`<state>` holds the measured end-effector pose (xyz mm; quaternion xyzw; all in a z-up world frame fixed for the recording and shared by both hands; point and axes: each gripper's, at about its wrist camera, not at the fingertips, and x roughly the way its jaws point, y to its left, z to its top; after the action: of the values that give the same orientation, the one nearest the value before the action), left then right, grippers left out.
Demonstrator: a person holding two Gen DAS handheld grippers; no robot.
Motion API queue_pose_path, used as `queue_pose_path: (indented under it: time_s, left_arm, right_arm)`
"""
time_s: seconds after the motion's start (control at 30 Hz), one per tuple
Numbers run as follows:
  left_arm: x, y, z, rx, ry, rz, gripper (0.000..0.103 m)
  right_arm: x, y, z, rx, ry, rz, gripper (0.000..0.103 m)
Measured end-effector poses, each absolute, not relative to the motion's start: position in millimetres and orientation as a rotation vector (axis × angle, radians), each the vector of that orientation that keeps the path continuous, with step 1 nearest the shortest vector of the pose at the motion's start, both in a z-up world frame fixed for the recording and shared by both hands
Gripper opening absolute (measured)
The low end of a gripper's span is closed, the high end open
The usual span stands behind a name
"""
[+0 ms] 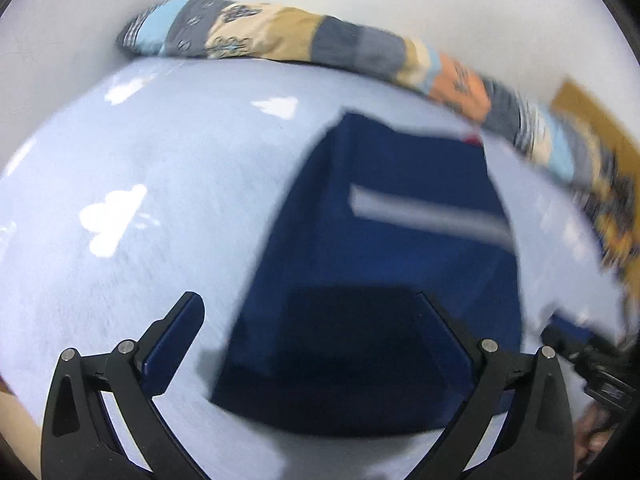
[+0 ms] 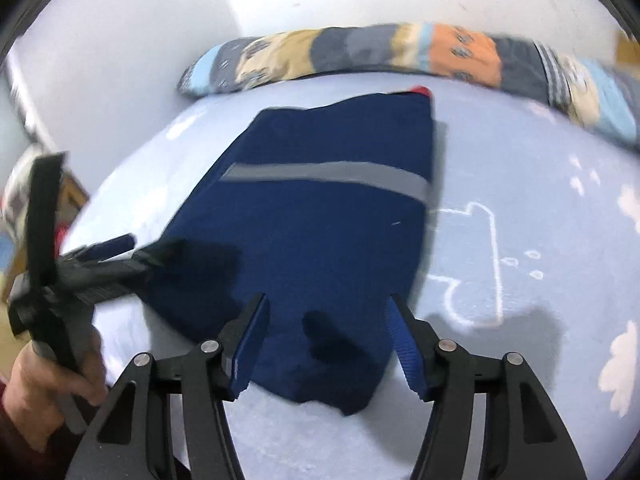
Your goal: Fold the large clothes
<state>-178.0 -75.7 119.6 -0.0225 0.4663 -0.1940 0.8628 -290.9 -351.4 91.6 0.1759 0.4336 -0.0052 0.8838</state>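
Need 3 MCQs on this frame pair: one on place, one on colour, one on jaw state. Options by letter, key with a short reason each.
1. Where does the patchwork bolster lie?
A. Along the far edge of the bed, by the wall
B. On top of the garment
C. On the floor

2. What colour is the stripe across the navy garment?
A. Red
B. Grey
C. Yellow

3. How do the jaws of the right gripper stand?
A. Shut on the garment
B. Shut on the bolster
C. Open, nothing pressed between them

Key:
1 A: it runs along the far edge of the light blue sheet, against the white wall.
2 B: a grey band crosses the navy cloth.
3 C: the jaws stand apart over the garment's near edge, pads gripping no cloth.
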Motion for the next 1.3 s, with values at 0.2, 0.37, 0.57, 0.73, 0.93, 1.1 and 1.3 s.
queue_pose_path:
  time_s: [0.2, 0.37, 0.57, 0.73, 0.93, 1.1, 1.3]
  left_arm:
    - [-95, -47, 69, -0.37, 1.336, -0.605, 0.103]
    - [-66, -72, 33, -0.445, 1.481, -0.738, 0.103]
    - [-46, -88, 22, -0.523, 1.505, -0.881, 0.103]
    - [-36, -104, 20, -0.561, 1.503, -0.942, 0.103]
    - [-32, -121, 18, -0.59, 1.502, -0.991, 0.103]
    - [-42, -136, 28, -0.556, 1.437, -0.958, 0.103]
    - [-73, -158, 62, -0.311, 1.343, -0.881, 0.058]
  right_arm:
    - [-288, -423, 66, 0.756, 0.899, 0.015, 0.065]
    - [-276, -436, 48, 0.884, 0.907, 0.044, 0.066]
    - [-260, -447, 25, 0.944, 0.929, 0.06, 0.067]
    - [-251, -457, 7, 1.009, 0.901, 0.087, 0.068]
    - [-213, -457, -2, 1.064, 0.861, 0.236, 0.072]
    - [-191, -447, -3, 1.007, 0.87, 0.314, 0.076]
    - [-193, -434, 26, 0.832, 0.875, 0.271, 0.036]
